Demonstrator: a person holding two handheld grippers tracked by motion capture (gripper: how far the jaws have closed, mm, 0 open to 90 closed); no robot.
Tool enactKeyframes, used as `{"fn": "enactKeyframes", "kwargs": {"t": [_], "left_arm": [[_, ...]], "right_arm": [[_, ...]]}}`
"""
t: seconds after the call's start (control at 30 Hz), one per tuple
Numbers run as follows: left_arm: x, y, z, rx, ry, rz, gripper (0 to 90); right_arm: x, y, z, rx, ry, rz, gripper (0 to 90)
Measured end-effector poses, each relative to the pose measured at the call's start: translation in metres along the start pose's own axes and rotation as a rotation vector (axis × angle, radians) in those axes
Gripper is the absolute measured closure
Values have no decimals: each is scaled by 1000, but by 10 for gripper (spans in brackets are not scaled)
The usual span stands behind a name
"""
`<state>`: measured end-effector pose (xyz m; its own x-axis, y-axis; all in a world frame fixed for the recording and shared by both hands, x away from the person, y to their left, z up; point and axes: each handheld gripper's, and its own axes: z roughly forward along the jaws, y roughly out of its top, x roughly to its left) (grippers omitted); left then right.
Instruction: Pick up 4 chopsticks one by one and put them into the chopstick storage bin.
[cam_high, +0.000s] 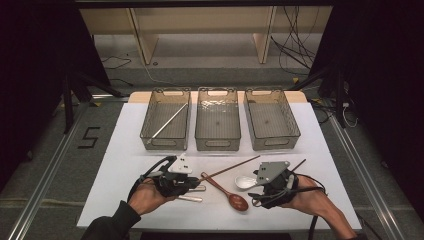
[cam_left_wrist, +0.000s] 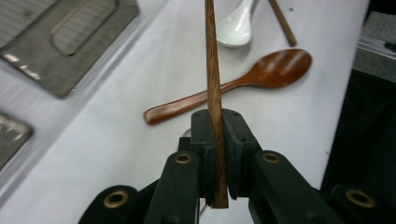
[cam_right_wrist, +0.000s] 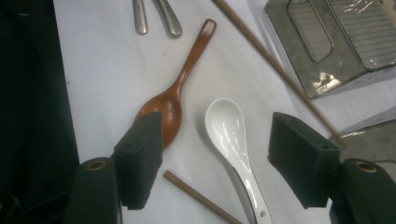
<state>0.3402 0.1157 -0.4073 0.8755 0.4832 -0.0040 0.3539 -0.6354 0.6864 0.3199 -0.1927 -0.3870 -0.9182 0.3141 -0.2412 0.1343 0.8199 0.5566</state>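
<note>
Three clear bins sit in a row at the far side of the white table. The left bin (cam_high: 166, 120) holds one metal chopstick (cam_high: 167, 123) lying slantwise; the middle bin (cam_high: 217, 119) and the right bin (cam_high: 271, 119) have nothing inside that I can make out.

Nearer the person, the left gripper (cam_high: 192, 181) has its jaws clamped on a wooden chopstick (cam_left_wrist: 214, 84), which reaches out above the wooden spoon (cam_high: 226, 192) lying on the table. Just beside that spoon lies a white ceramic spoon (cam_right_wrist: 232, 138), and the right gripper (cam_right_wrist: 219, 158) hangs over it, jaws wide apart and not touching it. A second wooden chopstick (cam_right_wrist: 198, 197) lies beneath that gripper.
</note>
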Motion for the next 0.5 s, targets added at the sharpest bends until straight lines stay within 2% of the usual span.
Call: {"fn": "enactKeyframes", "kwargs": {"t": [0.07, 0.27, 0.5], "left_arm": [[4, -1, -2, -20, 14, -34, 832], [14, 0, -11, -60, 48, -88, 832], [33, 1, -22, -108, 79, -157, 831]], "right_arm": [[-1, -2, 2, 3, 2, 11, 335], [-2, -11, 6, 5, 14, 51, 313], [-3, -20, 5, -4, 21, 92, 308]]}}
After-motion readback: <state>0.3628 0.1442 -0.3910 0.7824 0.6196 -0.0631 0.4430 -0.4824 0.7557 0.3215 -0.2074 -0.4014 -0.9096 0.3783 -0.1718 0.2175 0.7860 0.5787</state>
